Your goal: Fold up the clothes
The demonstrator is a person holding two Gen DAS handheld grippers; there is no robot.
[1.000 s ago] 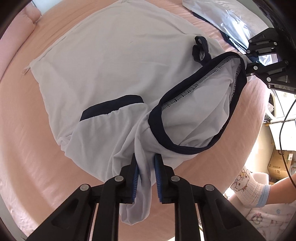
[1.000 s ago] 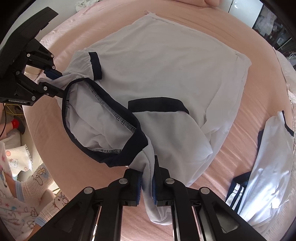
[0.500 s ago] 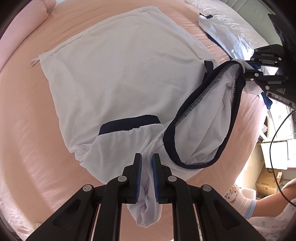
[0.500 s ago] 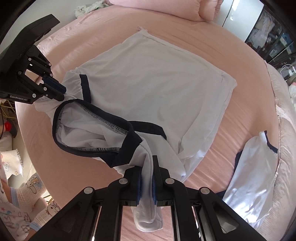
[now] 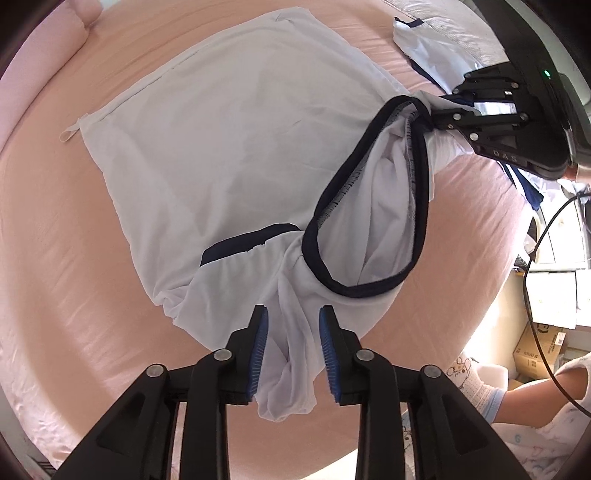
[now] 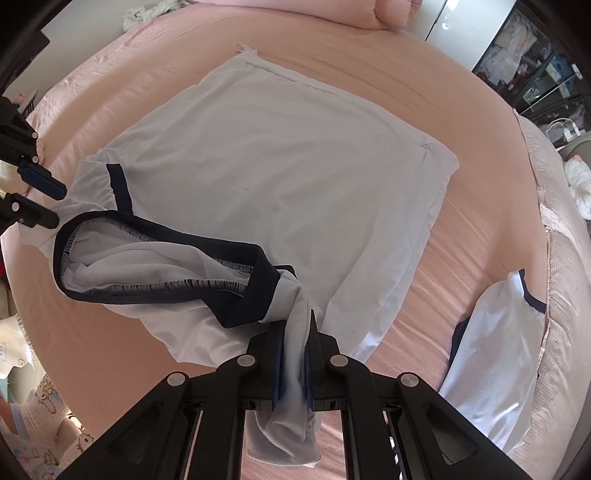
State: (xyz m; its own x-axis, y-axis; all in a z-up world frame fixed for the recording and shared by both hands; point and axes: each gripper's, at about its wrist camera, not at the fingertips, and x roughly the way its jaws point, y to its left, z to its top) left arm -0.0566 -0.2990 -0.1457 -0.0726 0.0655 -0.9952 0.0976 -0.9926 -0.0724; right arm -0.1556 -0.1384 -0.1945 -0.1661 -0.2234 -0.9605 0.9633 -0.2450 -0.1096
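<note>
Below, my left gripper (image 5: pixel 293 343) was opening, shirt (image 5: pixel 236 147) cloth loose between; my right gripper (image 6: pixel 295 354) clamped the shirt, its tail cut off.

A shirt (image 5: pixel 229 147) lies spread across the middle of the bed (image 5: pixel 66 258), its hem toward the pillows (image 6: pixel 391 11) at the head and its collar (image 5: pixel 369 221) lifted off the bed's near edge. The left gripper (image 5: pixel 293 347) stands over one shoulder, its jaws opening with the cloth hanging loose between its fingers (image 5: pixel 260 343). The right gripper (image 6: pixel 293 365) pinches the other shoulder. A second garment (image 6: pixel 495 347) lies apart from the shirt, by the bed's side edge.
</note>
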